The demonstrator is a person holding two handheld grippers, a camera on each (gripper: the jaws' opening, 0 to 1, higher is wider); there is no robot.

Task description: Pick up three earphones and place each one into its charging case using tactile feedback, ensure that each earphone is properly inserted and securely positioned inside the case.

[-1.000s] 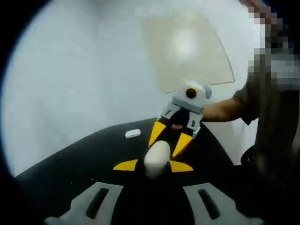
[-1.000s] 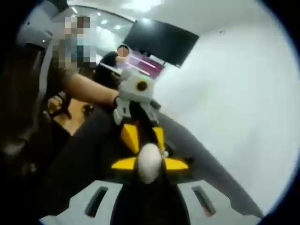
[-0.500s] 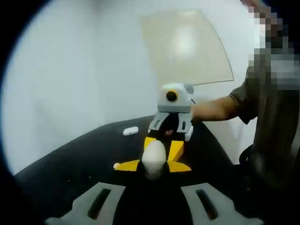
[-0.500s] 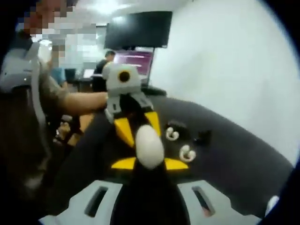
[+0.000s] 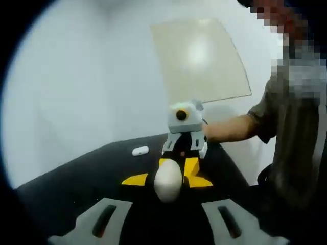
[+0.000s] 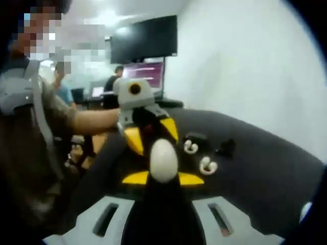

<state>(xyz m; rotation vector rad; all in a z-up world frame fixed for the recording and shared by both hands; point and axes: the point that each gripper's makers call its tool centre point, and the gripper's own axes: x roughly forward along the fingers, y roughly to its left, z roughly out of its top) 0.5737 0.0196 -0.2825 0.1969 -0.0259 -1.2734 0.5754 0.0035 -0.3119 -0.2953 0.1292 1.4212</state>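
Earphones lie on the black tabletop (image 6: pixel 265 168) in the right gripper view: 2 white ones, one (image 6: pixel 190 147) just ahead and to the right of the right hand-held gripper (image 6: pixel 162 176), the other (image 6: pixel 208 165) nearer and further right. Each rests in or against a dark open case, the farther case (image 6: pixel 196 139) beside the first earphone and another dark case (image 6: pixel 226 148) a little further right; blur hides whether either earphone is seated.

Nearest the camera in both views, a white egg-shaped object (image 6: pixel 163 160) sits between the yellow jaw tips of the view's own hand-held gripper. In the right gripper view the right hand-held gripper's yellow tips spread to either side of it. In the left gripper view the same holds for the left hand-held gripper (image 5: pixel 167 179) and a white egg shape (image 5: pixel 168 181). Whether either is clenched on it or released, I cannot tell.

Just beyond, the opposite hand-held gripper faces each camera, its yellow jaws pointing toward the egg shape, with a forearm (image 5: pixel 230 127) behind it.

Further out in the left gripper view, a small white piece (image 5: pixel 140 150) lies ahead and to the left on the tabletop. Behind it stands a white wall (image 5: pixel 76 81).

In the right gripper view, a dark screen (image 6: pixel 144 45) hangs far behind.
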